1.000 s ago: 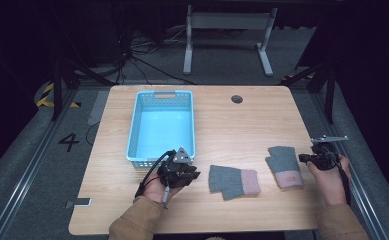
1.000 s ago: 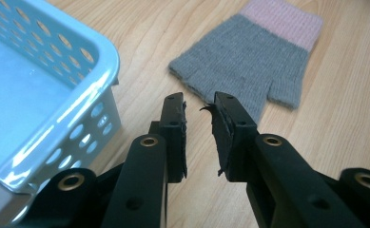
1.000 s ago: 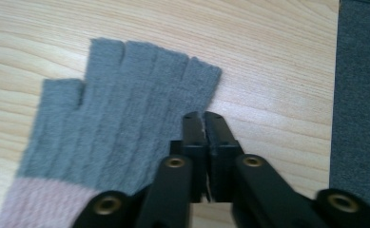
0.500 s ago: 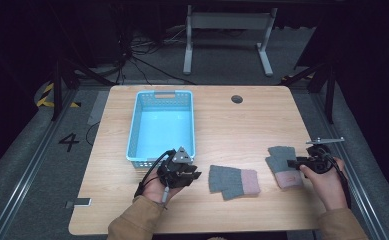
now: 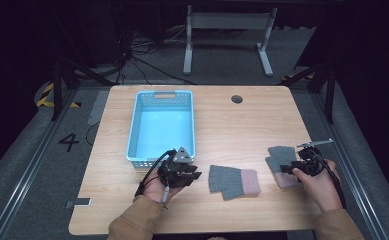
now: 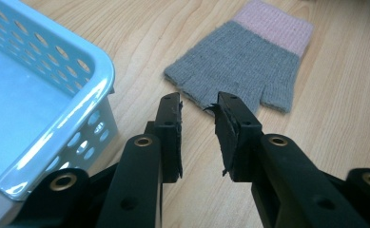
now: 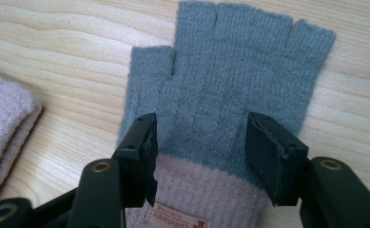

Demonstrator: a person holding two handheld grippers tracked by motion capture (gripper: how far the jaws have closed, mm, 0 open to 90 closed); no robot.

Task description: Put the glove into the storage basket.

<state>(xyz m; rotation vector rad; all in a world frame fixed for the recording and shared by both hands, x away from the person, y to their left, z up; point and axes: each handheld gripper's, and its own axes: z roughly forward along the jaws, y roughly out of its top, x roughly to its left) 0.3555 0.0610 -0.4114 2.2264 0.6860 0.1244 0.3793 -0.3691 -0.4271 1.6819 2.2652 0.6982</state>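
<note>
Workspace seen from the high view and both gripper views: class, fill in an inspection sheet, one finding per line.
Surface: wooden table, with a round grommet hole near its far edge.
Job's things: two grey fingerless gloves with pink cuffs; middle glove flat near the front edge, right glove flat under the right claw.
Clutter: empty blue basket; small flat device at the front left corner.
Grippers: left claw open, pointing at the middle glove; right claw has just been opening, jaws either side of the right glove, not pressing it.
Cables: black cable loops from the left claw.
Surroundings: dark floor, white metal stand, number 4 marking.
</note>
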